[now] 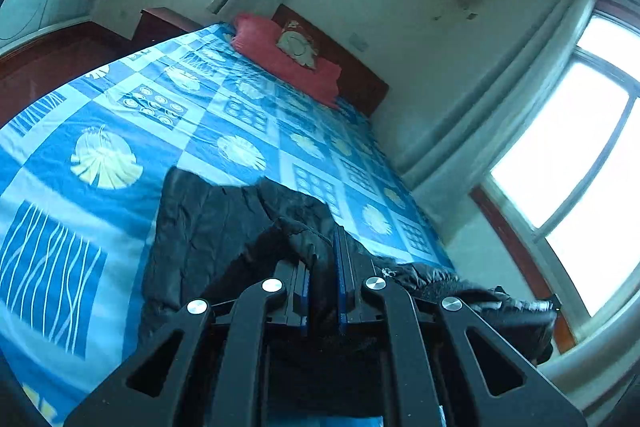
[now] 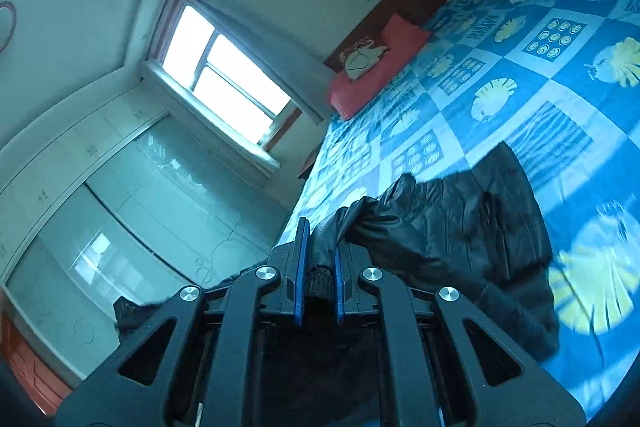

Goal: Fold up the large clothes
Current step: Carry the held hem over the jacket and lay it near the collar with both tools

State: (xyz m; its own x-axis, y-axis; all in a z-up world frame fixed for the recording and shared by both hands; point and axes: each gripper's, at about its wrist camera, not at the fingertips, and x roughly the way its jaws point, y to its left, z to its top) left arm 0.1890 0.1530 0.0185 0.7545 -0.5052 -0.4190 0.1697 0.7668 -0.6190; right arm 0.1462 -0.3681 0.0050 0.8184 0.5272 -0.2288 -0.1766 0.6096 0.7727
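Observation:
A black padded jacket (image 1: 224,227) lies partly spread on a bed with a blue patterned cover (image 1: 120,115). My left gripper (image 1: 322,259) is shut on a bunched fold of the jacket, lifted off the cover; the blue-padded fingers (image 1: 342,267) pinch the cloth between them. In the right wrist view the same jacket (image 2: 472,227) trails to the right across the bed cover (image 2: 520,75). My right gripper (image 2: 320,251) is shut on a sleeve end with a ribbed cuff (image 2: 319,283) hanging between the pads. The jacket's lower part is hidden behind both gripper bodies.
A red pillow (image 1: 288,63) with a small patterned cushion (image 1: 298,45) lies at the wooden headboard (image 1: 360,75). Bright windows (image 1: 568,163) (image 2: 224,79) line the wall beside the bed. A glass-fronted wardrobe (image 2: 120,219) stands left in the right wrist view.

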